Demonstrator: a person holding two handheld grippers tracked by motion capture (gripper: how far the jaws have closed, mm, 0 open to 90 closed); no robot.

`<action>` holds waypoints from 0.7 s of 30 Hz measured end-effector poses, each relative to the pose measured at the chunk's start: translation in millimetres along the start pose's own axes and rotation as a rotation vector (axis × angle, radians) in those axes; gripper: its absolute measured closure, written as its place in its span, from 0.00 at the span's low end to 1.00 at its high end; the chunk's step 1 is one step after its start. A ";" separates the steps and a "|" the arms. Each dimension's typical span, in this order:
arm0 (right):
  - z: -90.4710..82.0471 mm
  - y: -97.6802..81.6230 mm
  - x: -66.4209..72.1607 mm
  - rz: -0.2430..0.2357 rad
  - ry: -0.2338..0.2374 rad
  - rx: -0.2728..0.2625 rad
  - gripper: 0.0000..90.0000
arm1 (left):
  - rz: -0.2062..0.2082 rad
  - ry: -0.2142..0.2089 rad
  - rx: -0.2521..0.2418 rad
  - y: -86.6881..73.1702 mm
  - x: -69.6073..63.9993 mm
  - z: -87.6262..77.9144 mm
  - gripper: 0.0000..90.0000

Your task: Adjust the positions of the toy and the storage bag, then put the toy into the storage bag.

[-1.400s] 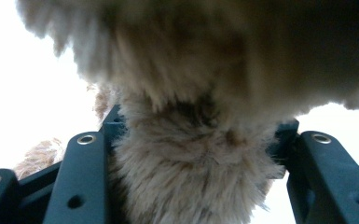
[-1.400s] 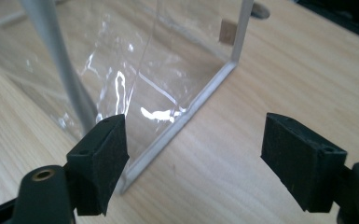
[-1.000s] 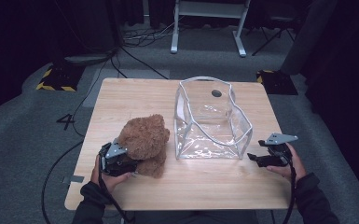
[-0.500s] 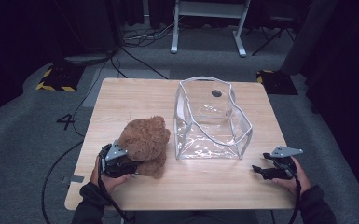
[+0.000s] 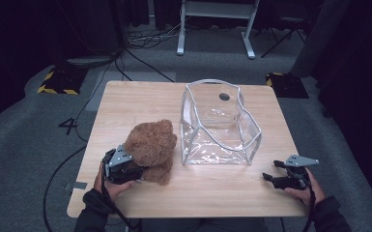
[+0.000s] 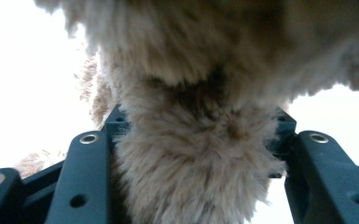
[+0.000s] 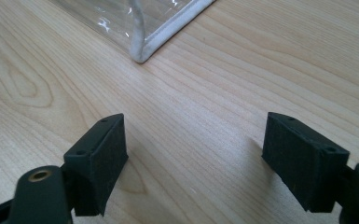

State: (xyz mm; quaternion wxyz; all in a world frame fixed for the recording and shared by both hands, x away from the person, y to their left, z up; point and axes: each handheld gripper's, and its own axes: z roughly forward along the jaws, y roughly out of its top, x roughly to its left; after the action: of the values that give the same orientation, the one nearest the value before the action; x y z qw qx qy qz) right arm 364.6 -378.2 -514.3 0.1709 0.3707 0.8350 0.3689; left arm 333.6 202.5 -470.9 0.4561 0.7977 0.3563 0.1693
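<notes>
Lower now at the frame's lower right, the right tongs (image 5: 276, 172) hover spread over the counter (image 5: 140, 101), while the left tongs (image 5: 134, 173) pinch the brown teddy bear (image 5: 150, 145).

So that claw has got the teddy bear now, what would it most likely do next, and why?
Probably lift the teddy bear straight up off the table. The left gripper is already clamped on its fur, and the clear bag stands open beside it, while the right gripper waits open and empty near the bag's corner.
</notes>
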 end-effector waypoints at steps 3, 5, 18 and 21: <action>0.1 0.1 -0.4 -0.001 -0.002 0.001 0.25 | -0.008 -0.009 0.004 0.3 0.8 -0.2 0.51; 0.1 0.1 -0.4 -0.002 -0.002 0.000 0.25 | -0.013 -0.010 -0.001 -0.1 0.8 -0.7 0.53; 0.6 0.5 -0.9 -0.006 -0.001 0.000 0.24 | -0.017 -0.028 -0.039 4.0 -8.7 -3.1 0.66; 0.6 0.5 -0.9 -0.004 0.001 -0.001 0.24 | -0.019 -0.022 -0.045 5.5 -11.3 -3.6 0.67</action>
State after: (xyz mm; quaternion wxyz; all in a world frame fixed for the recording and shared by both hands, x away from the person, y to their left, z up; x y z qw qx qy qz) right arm 365.8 -378.4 -514.4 0.1715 0.3688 0.8358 0.3689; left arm 326.0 194.6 -463.8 0.4795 0.7856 0.3548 0.1645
